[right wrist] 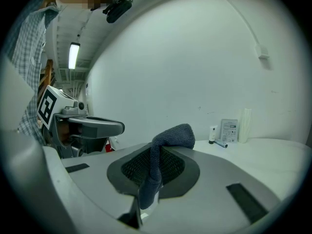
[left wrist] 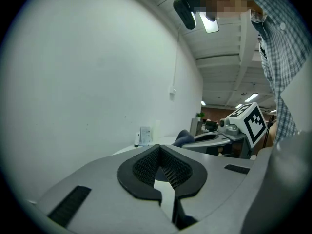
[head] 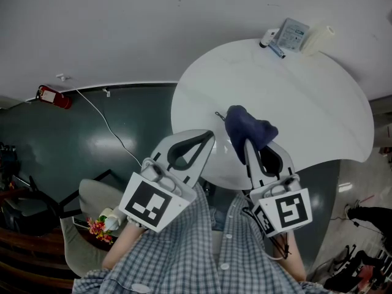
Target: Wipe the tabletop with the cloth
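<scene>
Cloth (head: 248, 130) dark blue; tabletop (head: 306, 103) white; shirt (head: 196, 250) grey check; floor (head: 122, 121) dark teal.

Round white table (head: 306, 109), small bottle (head: 265, 40), pen (head: 277, 51), packet (head: 291, 34) at far edge

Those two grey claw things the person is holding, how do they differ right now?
The right gripper is clamped on a dark blue cloth, which bunches up above its tips; the left gripper holds nothing. The right gripper's jaws are shut on fabric, the left gripper's on each other. Both are grey, carry a marker cube and point over the white table's near edge.
</scene>
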A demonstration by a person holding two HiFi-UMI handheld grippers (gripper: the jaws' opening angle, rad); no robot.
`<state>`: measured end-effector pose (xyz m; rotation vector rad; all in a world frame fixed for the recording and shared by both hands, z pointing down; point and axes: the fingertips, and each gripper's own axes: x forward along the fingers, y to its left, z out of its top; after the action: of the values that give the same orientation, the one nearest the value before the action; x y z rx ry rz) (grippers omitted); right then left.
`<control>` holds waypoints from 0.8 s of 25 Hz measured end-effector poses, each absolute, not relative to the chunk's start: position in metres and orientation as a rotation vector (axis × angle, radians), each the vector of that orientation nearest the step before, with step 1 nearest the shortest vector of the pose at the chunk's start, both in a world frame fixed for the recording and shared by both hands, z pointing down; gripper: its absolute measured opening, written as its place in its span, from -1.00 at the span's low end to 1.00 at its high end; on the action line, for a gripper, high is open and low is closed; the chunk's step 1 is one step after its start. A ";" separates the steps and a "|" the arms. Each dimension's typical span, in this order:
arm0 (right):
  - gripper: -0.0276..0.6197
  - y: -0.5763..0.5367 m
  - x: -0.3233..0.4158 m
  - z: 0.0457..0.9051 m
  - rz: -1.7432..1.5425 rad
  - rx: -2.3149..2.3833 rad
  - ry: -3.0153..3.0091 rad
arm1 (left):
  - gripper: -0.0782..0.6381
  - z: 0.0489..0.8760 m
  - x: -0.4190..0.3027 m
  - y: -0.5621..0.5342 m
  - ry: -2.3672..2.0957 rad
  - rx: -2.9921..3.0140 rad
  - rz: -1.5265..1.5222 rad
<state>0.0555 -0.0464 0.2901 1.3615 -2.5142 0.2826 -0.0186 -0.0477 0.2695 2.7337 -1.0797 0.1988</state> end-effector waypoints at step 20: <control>-0.84 -0.046 0.053 0.299 0.312 1.335 -2.505 | -0.77 0.272 -0.024 -0.047 -1.102 2.703 0.189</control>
<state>0.0526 -0.0464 0.2993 1.3349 -2.5053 0.3122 -0.0244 -0.0468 0.2721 2.7030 -1.1021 0.1888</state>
